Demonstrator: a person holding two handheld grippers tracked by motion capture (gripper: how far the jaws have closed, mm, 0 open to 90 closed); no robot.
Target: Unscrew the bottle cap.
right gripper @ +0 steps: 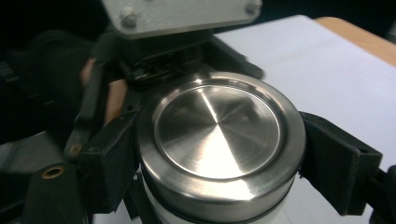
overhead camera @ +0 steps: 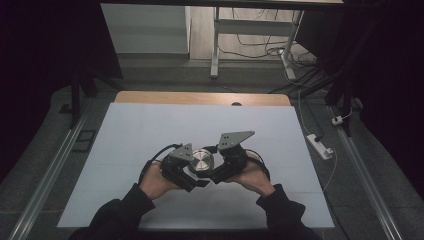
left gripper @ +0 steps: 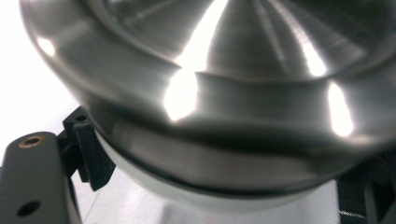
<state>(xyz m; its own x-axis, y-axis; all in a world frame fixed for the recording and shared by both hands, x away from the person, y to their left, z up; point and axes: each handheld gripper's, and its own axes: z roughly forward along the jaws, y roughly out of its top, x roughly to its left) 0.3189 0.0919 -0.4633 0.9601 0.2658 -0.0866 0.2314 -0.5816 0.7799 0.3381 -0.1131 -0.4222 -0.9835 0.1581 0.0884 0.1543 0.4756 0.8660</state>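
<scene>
Steel lid (right gripper: 218,135), brushed and round, capping a white container (right gripper: 168,217); container body barely visible under lid rim. Held just above white tabletop (overhead camera: 150,130), near its centre, slightly toward the person's edge in the high view. Wooden strip (overhead camera: 200,98) along far edge at 12 o'clock.

Left gripper (overhead camera: 192,176) at 9 o'clock of the lid, in the person's left hand (overhead camera: 156,181). Fingers clamped on the container below the lid; in the left gripper view one dark finger (left gripper: 91,156) pressed against the white wall just under the steel rim (left gripper: 196,116), the other finger lost in shadow at the lower right. Lid very close to that camera, blurred, with bright glints.

Right gripper (overhead camera: 216,176) at 3 o'clock of the lid, in the right hand (overhead camera: 255,175). Fingers closed on the lid's side wall: in the right gripper view one black pad (right gripper: 109,154) touching the rim at 9 o'clock, the other (right gripper: 334,161) touching at 3 o'clock, no gap seen on either side. Lid sitting level on the container, shallow recessed disc in its top catching light.

Grey three-cornered plates on both grippers, the right one (overhead camera: 235,138) tilted up toward 1 o'clock. Both grippers angled inward, tips meeting below the lid at 6 o'clock. Dark sleeves (overhead camera: 120,210) entering from the bottom edge. Power strip (overhead camera: 320,146) on the floor past the tabletop's right side.
</scene>
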